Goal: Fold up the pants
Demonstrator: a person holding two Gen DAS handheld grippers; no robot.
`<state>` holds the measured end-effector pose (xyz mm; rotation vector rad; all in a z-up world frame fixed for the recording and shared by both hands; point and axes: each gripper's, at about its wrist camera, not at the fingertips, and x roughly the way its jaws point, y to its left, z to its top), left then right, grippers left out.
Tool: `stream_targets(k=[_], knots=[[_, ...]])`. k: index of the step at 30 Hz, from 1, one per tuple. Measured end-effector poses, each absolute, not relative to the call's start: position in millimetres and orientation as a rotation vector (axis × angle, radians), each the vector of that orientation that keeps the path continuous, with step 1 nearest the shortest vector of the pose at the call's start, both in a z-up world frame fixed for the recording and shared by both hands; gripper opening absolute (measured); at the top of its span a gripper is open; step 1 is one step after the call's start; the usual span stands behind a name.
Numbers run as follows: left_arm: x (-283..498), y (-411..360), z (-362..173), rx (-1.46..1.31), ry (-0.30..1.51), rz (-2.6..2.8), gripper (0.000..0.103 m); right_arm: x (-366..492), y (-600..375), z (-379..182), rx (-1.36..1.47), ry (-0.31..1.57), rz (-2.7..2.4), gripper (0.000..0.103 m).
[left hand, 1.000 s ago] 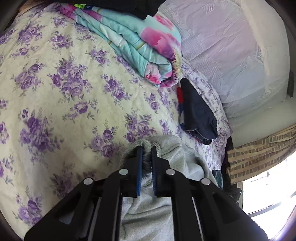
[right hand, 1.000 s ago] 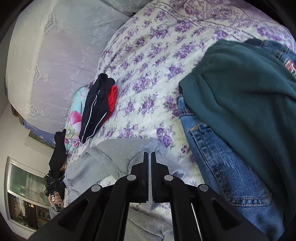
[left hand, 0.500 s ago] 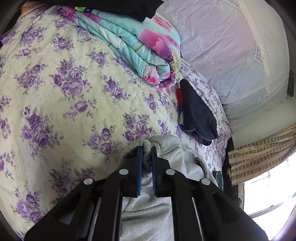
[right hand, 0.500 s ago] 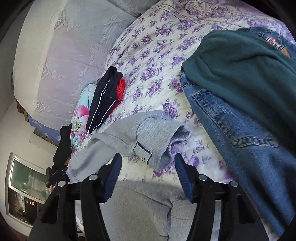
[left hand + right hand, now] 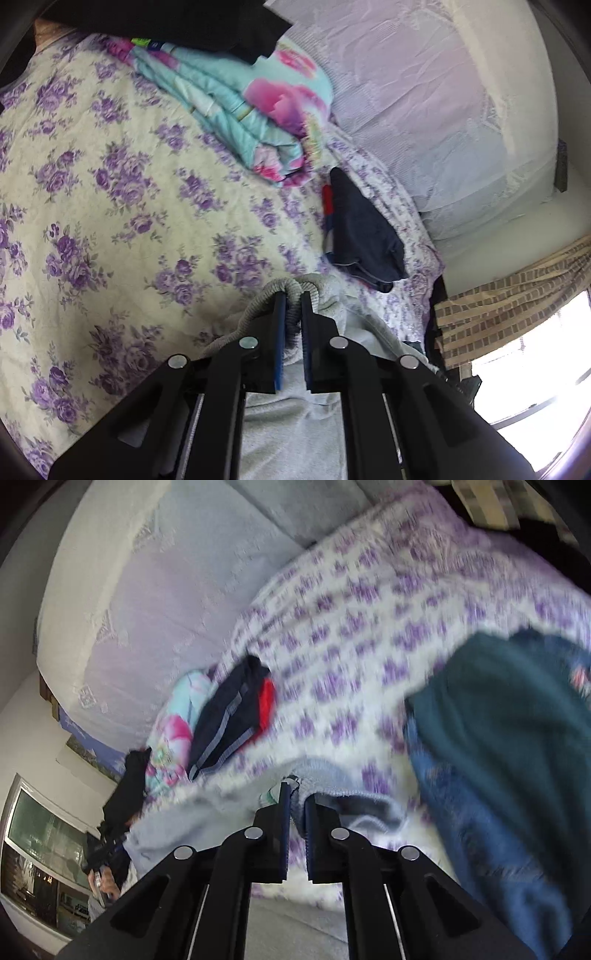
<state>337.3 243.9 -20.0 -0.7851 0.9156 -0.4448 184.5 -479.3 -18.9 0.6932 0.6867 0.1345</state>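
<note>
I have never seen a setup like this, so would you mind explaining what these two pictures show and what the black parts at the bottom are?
Each picture comes from a fisheye camera on a hand-held two-finger tool; a person carries one in each hand. The black parts are that tool's fingers. The left tool is shut on the ribbed edge of the light grey knitted sweatpants. The right tool, seen in a blurred picture, is shut on another ribbed edge of those sweatpants. They lie on a bedspread with purple flowers. Also there: a folded turquoise and pink floral quilt, a folded navy and red garment, a dark green fleece garment over blue denim jeans.
</note>
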Motion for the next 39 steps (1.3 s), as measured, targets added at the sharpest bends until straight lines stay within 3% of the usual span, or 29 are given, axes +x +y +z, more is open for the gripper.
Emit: stream_targets(k=[5, 10, 14, 21, 22, 24, 26, 35, 37, 39], knots=[[294, 254, -2, -0.774, 0.831, -0.516, 0.006, 144, -495, 16, 0.651, 0.619, 0.119, 0.004], [223, 279, -22, -0.8, 0.765, -0.58, 0.003, 81, -515, -36, 0.744, 0.664, 0.088, 0.004], [184, 293, -57, -0.825, 0.842, -0.505, 0.003, 44, -523, -85, 0.843, 0.68, 0.081, 0.004], [163, 257, -50, -0.684, 0.931, -0.479, 0.004, 29, -525, -81, 0.847, 0.624, 0.083, 0.004], [165, 248, -46, -0.675, 0.927, -0.479, 0.007, 29, -526, -80, 0.846, 0.619, 0.082, 0.004], [178, 232, -46, -0.7, 0.939, -0.484, 0.03, 29, -527, -80, 0.853, 0.618, 0.081, 0.004], [193, 222, -51, -0.75, 0.958, -0.463, 0.041, 29, -528, -82, 0.864, 0.627, 0.086, 0.004], [246, 193, -71, -0.899, 1.051, -0.297, 0.041, 21, -514, -73, 0.824, 0.648, 0.057, 0.007], [242, 193, -72, -0.919, 1.063, -0.232, 0.044, 20, -509, -70, 0.815, 0.648, 0.058, 0.008], [234, 198, -74, -0.963, 1.065, -0.186, 0.055, 17, -502, -67, 0.803, 0.647, 0.063, 0.008]])
